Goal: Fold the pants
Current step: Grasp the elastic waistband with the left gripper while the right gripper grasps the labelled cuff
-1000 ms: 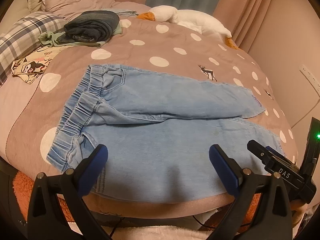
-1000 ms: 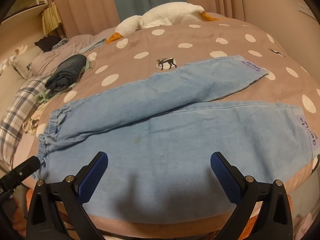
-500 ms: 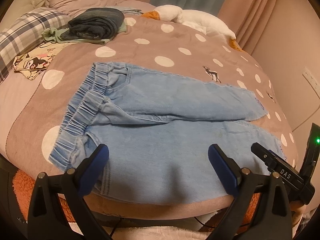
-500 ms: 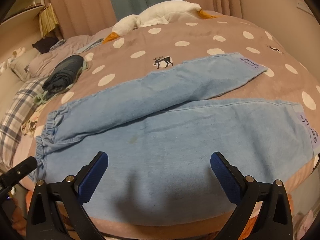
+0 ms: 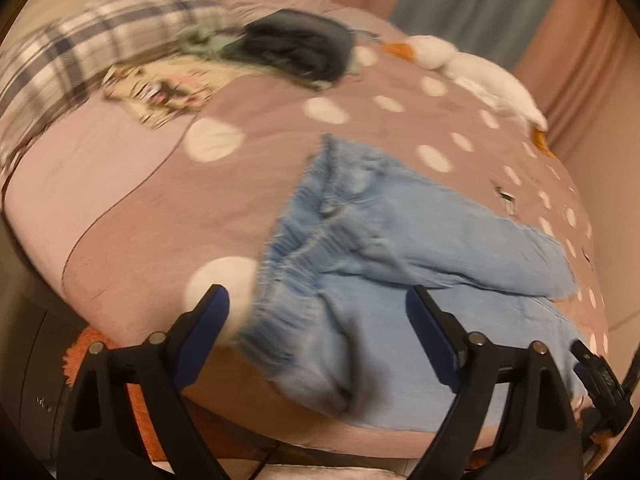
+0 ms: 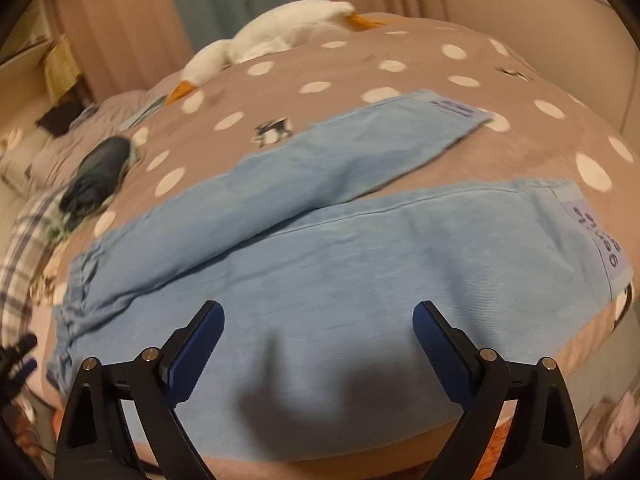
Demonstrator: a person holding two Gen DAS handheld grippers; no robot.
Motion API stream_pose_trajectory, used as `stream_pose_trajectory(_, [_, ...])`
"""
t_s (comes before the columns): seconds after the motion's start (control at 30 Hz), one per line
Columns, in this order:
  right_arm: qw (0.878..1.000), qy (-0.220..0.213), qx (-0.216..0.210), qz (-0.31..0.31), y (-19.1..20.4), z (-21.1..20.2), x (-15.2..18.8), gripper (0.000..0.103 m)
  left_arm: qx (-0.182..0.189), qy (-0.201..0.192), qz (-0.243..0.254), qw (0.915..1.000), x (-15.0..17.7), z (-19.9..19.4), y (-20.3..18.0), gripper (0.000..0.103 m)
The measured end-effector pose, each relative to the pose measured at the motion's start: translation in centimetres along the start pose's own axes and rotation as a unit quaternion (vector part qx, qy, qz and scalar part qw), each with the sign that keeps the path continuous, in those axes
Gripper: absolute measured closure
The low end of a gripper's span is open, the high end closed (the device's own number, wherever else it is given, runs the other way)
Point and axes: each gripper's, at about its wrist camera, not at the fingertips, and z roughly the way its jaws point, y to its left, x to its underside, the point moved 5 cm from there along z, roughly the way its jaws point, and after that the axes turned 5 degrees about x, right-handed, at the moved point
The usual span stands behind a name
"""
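The light blue denim pants (image 6: 340,264) lie flat on the polka-dot blanket (image 6: 520,152). The left gripper (image 5: 318,320), jaws just narrowing yet apart, frames what looks like the blurred waistband corner; the right gripper (image 6: 318,326), likewise narrowing and empty, hangs over the near leg.

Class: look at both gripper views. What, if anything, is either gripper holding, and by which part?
Nothing is held. The left gripper and right gripper both stand open above the light blue pants, their jaws having just been closing slightly with no fabric pinched.
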Motion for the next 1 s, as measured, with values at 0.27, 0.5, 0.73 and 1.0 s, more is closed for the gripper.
stream_pose_trajectory(0.27, [0.997,0.020,0.019,0.067,-4.2,0.2,0.4,0.009,0.043,0.070,-0.047,0.9955,1.5,4.1,2.1,0.045])
stream_pose_trajectory(0.5, [0.998,0.018,0.019,0.060,-3.8,0.7,0.9,0.009,0.038,0.052,-0.040,0.9971,1.5,3.6,1.9,0.072])
stream_pose_trajectory(0.73, [0.998,0.003,0.018,0.059,-4.7,0.3,-0.2,0.017,0.045,0.014,-0.013,0.9988,0.4,0.9,0.7,0.077])
stream_pose_trajectory(1.0, [0.988,0.003,0.092,0.126,-12.7,0.2,-1.6,0.017,0.029,0.062,-0.038,0.9969,1.9,4.3,3.2,0.072])
